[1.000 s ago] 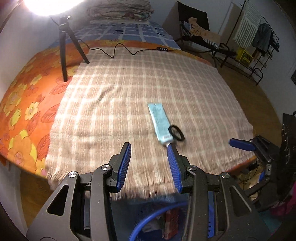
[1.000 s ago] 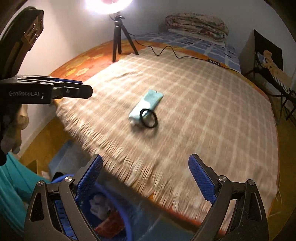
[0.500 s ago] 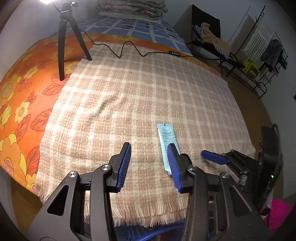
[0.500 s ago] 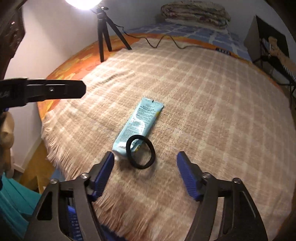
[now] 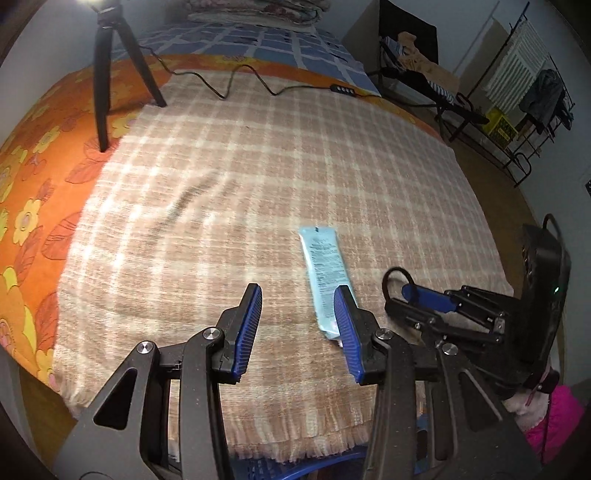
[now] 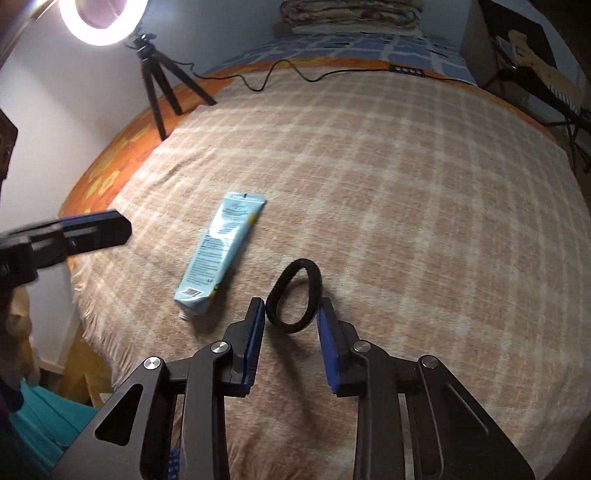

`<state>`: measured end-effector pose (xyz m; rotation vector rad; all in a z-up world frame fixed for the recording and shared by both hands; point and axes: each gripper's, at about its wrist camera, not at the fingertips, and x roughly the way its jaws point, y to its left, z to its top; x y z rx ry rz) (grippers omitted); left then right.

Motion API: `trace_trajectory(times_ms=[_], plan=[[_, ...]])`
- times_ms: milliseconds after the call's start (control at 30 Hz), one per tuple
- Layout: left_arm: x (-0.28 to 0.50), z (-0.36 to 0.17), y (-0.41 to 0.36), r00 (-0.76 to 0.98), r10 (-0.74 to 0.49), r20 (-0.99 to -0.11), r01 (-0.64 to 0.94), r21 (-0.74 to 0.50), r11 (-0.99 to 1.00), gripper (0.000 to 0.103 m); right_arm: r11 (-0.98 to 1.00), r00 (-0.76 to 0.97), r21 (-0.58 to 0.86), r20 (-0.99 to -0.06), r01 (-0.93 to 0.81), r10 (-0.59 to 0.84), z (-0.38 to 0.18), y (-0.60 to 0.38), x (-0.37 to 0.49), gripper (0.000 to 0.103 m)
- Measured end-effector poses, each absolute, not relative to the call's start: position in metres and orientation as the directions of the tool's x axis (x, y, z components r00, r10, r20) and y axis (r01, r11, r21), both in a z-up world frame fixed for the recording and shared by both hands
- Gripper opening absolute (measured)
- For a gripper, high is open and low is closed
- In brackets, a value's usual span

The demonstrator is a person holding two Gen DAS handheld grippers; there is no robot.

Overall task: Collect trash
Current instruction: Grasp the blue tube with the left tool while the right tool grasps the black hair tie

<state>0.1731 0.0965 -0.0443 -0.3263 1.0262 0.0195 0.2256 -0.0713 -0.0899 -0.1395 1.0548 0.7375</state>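
Right wrist view: a pale blue tube (image 6: pixel 221 251) lies flat on a tan checked blanket (image 6: pixel 424 192) near the bed's fringed edge, its back panel covered in dark print too small to read, with a barcode by the cap end. At far left the tip of the left gripper (image 6: pixel 94 232) juts in over the blanket's edge; white lettering on its body is cut off by the frame and unreadable. Behind, a lit ring light (image 6: pixel 101 20) on a black tripod (image 6: pixel 159 88) stands on the orange floral sheet (image 6: pixel 110 162), and its cable (image 6: pixel 295 72) snakes across the far side of the blanket. A black hair tie (image 6: pixel 293 295) lies just right of the tube's cap end, squeezed into a narrow oval between the blue pads of the right gripper (image 6: pixel 291 310), whose jaws have just been closing and now press it from both sides. Nothing stands in the way.

Left wrist view: the left gripper (image 5: pixel 297 308), tilted down over the blanket, is partly open and holds nothing; its right pad overlaps the tube's (image 5: pixel 325 273) lower end in the picture, and contact cannot be told. Right of it, the other gripper (image 5: pixel 428 299) reaches in low with the tie's loop at its tip.
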Motion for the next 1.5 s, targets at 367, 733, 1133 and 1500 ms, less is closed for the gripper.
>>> trace_trajectory(times_ms=[367,733,1133,1500], plan=[[0.201,-0.069,0.057,0.451,-0.101,-0.887,-0.12,-0.172,0.978,0.056,0.778,0.296,0.228,-0.833,-0.585,0.467,-0.089,-0.087,0.235,0.018],[0.215,-0.091,0.029,0.451,0.034,-0.892,-0.054,0.011,0.999,0.047,0.787,0.28,0.256,-0.836,-0.561,0.471,-0.093,-0.092,0.249,0.024],[0.204,-0.082,0.045,0.471,-0.016,-0.882,-0.097,-0.07,0.993,0.036,0.769,0.359,0.101,-0.841,-0.631,0.405,-0.092,-0.067,0.233,0.005],[0.171,-0.057,0.061,0.52,-0.028,-0.853,-0.107,-0.098,0.989,0.036,0.763,0.392,0.116,-0.804,-0.636,0.448,-0.064,-0.075,0.217,0.004]])
